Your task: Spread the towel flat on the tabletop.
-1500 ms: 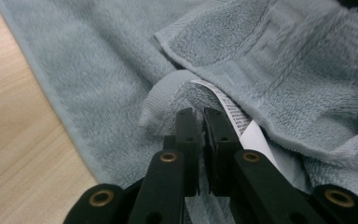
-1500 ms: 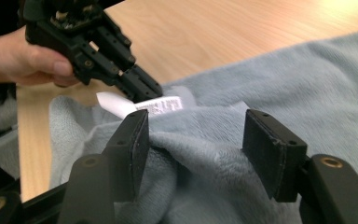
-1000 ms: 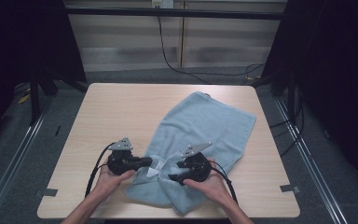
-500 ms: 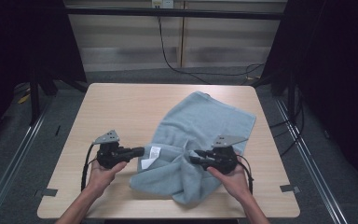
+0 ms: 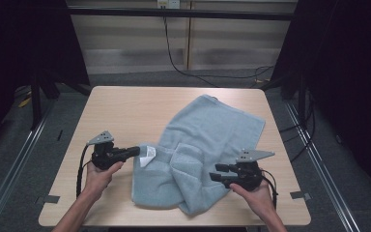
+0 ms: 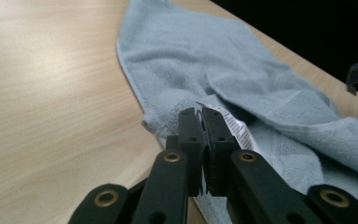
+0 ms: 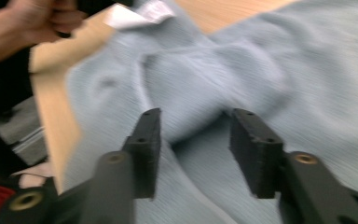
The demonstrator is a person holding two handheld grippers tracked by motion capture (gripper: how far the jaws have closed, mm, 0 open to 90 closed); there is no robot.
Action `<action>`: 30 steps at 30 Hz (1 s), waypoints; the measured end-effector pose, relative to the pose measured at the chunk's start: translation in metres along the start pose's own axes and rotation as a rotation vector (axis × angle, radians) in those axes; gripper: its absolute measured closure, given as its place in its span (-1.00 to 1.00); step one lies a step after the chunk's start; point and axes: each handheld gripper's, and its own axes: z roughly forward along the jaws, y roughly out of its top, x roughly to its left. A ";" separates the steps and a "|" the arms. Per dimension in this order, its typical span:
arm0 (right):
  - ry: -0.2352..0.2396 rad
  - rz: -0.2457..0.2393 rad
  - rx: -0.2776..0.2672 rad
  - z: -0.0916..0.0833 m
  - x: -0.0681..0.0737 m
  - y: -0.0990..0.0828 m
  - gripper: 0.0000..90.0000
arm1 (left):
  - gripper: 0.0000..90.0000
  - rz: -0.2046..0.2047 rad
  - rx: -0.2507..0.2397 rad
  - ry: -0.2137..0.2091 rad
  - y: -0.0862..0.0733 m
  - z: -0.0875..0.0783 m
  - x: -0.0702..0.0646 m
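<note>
Left gripper (image 6: 201, 122) clamps towel (image 5: 207, 145) corner; right gripper (image 7: 196, 140) open above a fold — tugging could slip the corner free.

A pale wooden tabletop (image 5: 125, 111) stands on grey floor (image 5: 9, 164); a black cable (image 5: 183, 67) trails behind it.

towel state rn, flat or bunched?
Partly bunched. The towel lies spread toward the far side, but its near part is folded over in rumpled layers between the left gripper and right gripper.
</note>
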 end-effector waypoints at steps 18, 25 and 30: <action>-0.029 -0.050 0.052 0.018 0.008 0.004 0.95 | 0.95 -0.017 0.000 0.053 -0.007 -0.005 0.010; -0.161 0.067 0.004 -0.045 -0.010 -0.034 0.95 | 0.95 -0.007 -0.006 0.052 -0.006 -0.011 0.006; -0.258 0.203 0.136 -0.042 -0.028 -0.068 0.80 | 0.95 0.028 0.079 0.058 -0.014 0.005 0.003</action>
